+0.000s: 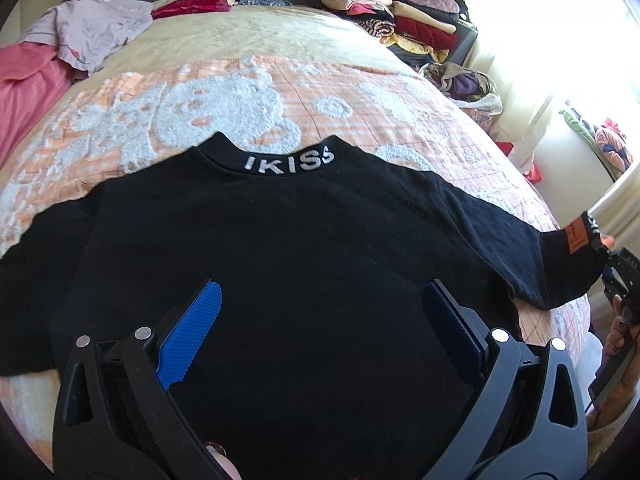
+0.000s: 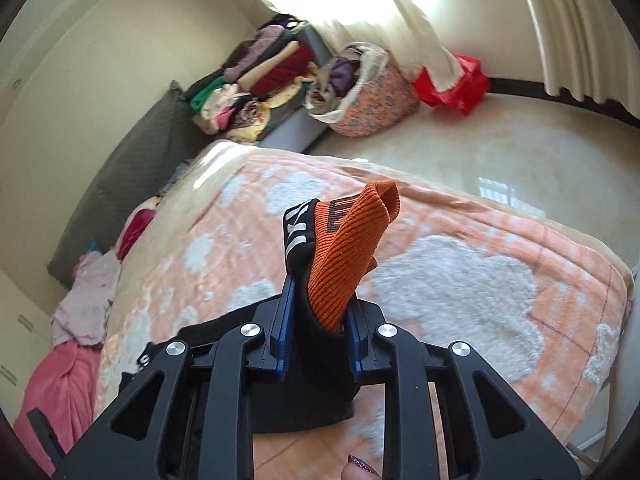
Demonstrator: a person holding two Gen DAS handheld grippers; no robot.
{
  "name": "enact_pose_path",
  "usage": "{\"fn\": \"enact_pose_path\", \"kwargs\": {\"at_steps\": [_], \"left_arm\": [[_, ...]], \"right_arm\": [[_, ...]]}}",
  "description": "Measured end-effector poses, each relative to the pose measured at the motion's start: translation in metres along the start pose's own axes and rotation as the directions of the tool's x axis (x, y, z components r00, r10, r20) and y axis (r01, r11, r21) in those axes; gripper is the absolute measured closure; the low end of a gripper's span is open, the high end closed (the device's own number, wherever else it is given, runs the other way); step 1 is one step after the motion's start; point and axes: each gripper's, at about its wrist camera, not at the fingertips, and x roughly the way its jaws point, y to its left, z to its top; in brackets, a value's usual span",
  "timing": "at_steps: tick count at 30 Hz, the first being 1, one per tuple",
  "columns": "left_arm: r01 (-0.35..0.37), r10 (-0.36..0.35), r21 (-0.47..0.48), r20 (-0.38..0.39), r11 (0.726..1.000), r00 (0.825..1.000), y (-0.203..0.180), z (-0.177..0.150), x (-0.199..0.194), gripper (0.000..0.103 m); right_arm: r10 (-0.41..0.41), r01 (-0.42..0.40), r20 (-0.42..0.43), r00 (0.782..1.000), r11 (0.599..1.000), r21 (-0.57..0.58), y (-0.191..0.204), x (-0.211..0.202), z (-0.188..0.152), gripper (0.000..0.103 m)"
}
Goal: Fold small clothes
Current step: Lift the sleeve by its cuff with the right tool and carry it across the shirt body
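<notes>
A black top (image 1: 280, 248) with white letters on its collar lies spread flat on the bed, collar away from me. My left gripper (image 1: 320, 304) hovers open over the top's lower middle, its blue pads (image 1: 192, 332) wide apart with nothing between them. At the right edge of the left wrist view the right sleeve end (image 1: 576, 240), with an orange cuff, is lifted. In the right wrist view my right gripper (image 2: 320, 300) is shut on that sleeve cuff (image 2: 344, 248), orange ribbed cloth and black cloth bunched between the blue pads.
The bed carries an orange and white blanket (image 1: 320, 92). Pink and lilac clothes (image 1: 80, 36) lie at the far left of the bed. A stack of folded clothes (image 1: 400, 12) and a cloth basket (image 2: 368, 92) stand beyond the bed by the window. A red bag (image 2: 452, 80) sits on the floor.
</notes>
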Motion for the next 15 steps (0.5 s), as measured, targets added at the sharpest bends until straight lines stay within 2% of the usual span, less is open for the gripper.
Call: {"fn": "enact_pose_path", "kwargs": {"at_steps": [4,15], "left_arm": [[-0.002,0.002,-0.005,0.02,1.0,1.0,0.01,0.001,-0.014,0.008],[0.018,-0.017,-0.03,0.046,0.999,0.999,0.048,-0.001,-0.04,0.008]], "right_arm": [[0.052,-0.053,-0.017,0.998,0.997,-0.052,0.035,-0.006,-0.005,0.085],[0.12,-0.131,-0.072,0.99,0.976,-0.175,0.121,-0.005,-0.03,0.086]]}}
